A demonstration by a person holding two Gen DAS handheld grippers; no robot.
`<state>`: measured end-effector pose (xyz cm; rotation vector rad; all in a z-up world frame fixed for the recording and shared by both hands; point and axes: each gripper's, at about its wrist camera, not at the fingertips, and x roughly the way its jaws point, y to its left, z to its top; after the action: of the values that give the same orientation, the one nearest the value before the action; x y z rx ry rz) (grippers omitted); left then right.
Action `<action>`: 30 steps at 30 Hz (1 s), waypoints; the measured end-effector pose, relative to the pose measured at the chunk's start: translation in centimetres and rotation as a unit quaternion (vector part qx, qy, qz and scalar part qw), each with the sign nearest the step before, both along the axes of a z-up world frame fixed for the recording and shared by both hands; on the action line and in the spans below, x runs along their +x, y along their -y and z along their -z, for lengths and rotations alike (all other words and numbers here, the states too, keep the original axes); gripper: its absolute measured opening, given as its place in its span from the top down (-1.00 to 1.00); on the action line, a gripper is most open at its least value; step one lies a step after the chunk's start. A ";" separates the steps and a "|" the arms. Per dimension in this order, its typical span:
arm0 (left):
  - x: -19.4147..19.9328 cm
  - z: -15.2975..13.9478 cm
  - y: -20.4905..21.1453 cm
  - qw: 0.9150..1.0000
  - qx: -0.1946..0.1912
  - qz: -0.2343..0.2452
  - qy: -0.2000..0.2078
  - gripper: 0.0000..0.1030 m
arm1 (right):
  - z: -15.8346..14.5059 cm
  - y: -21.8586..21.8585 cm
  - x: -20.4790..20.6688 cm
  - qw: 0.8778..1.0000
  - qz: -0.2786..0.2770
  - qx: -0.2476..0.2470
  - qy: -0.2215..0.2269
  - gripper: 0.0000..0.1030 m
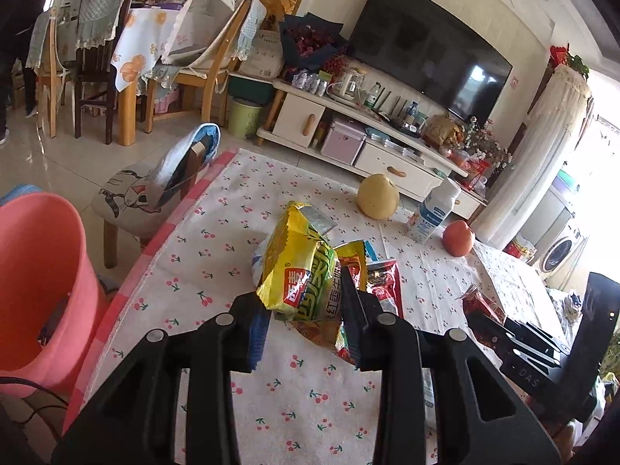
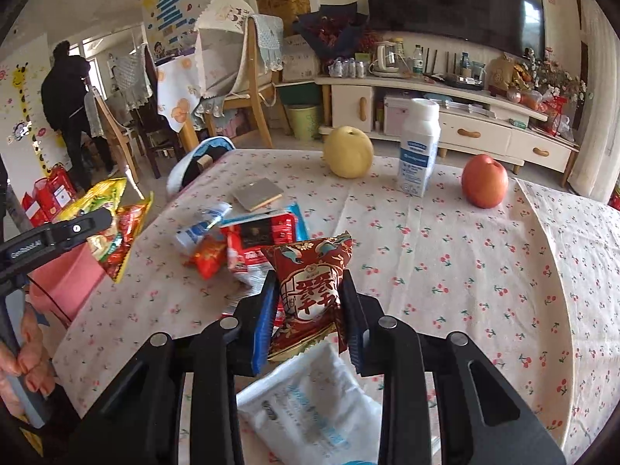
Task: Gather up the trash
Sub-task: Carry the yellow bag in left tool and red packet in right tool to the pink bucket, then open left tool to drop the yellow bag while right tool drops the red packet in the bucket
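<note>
Both grippers carry trash: your left gripper [image 1: 306,310] clamps yellow wrappers [image 1: 298,267] beside the pink bucket [image 1: 42,271], your right gripper [image 2: 308,310] a red packet [image 2: 310,290]; release left first.

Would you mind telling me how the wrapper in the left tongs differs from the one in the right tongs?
The yellow-green wrapper in the left tongs is large and crumpled, bunched with another orange-red packet. The dark red wrapper in the right tongs is smaller, smoother, and held alone. Both are gripped, lifted above the tablecloth.
</note>
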<state>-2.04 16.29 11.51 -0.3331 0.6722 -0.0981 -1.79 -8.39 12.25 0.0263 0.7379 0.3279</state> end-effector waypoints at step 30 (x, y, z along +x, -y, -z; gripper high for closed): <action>-5.5 0.3 -24.6 0.916 -0.069 -0.396 -0.021 0.33 | -2.9 -31.7 -0.8 0.962 -0.259 0.086 -0.023 0.36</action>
<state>-7.52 40.93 11.26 -0.7244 0.5322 0.6412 -2.62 23.28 15.12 0.0050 0.7542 0.8952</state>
